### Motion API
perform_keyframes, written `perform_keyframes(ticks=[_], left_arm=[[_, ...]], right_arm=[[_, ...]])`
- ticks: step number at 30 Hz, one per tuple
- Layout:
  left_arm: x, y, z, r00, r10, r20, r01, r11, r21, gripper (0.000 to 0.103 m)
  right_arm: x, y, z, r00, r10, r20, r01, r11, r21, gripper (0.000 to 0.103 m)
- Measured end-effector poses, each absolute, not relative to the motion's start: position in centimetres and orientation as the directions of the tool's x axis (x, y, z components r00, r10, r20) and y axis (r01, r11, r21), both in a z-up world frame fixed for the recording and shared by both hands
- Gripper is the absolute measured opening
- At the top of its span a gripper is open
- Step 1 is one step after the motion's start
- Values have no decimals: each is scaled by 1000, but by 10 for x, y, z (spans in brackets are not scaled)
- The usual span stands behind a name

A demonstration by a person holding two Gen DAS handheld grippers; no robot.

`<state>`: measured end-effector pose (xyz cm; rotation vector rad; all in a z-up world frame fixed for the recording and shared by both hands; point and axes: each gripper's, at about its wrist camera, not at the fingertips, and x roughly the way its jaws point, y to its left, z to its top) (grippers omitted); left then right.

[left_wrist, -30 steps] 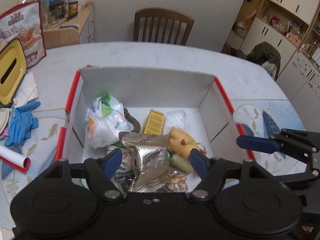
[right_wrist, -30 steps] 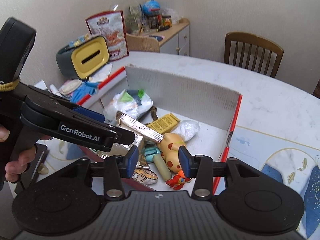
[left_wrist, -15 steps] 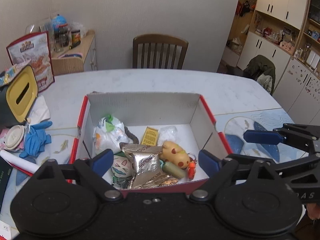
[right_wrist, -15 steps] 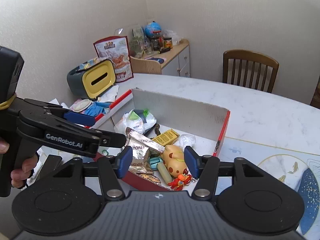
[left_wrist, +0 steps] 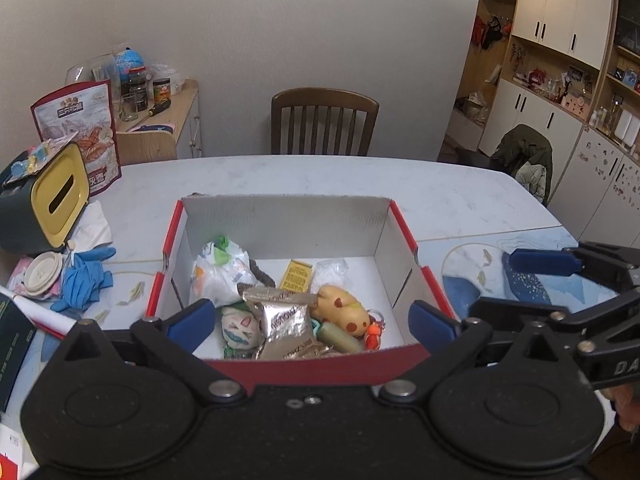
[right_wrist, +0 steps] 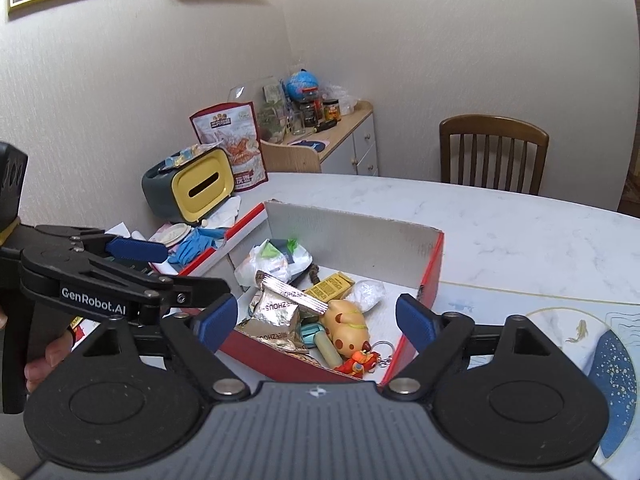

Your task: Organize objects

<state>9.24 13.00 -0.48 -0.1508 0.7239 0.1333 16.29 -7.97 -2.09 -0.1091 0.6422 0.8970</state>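
My left claw (left_wrist: 310,322) and right claw (right_wrist: 316,318) have just been opening, both empty above the box (left_wrist: 328,368); snacks and toys are in, gloves (left_wrist: 82,280) remain on the surface (left_wrist: 320,176).

Open red-sided cardboard box w/ white inside (left_wrist: 404,220) sits on table, flaps up. Inside, all lying loose: silver foil snack packets (left_wrist: 284,316) piled at front, crumpled white plastic bag w/ green print (left_wrist: 218,272) at left, small yellow carton (left_wrist: 296,276) & clear wrap (left_wrist: 332,272) toward back, yellow spotted toy animal (left_wrist: 344,310), orange keyring figure (right_wrist: 358,360) at front right.
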Motion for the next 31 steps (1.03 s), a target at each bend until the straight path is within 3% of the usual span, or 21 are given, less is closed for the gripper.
perform_keyframes(ticks=[3,31], left_arm=[[89,126,-9,734,81,-674,-182,980,-80,103],[86,87,-16,737,98,-669,-194,978,-70,103]], right_arm=[[162,-84,-21,445,696,-564,-758,628,177,95],[167,-127,-32,440,708,-552,-744,631,217,96]])
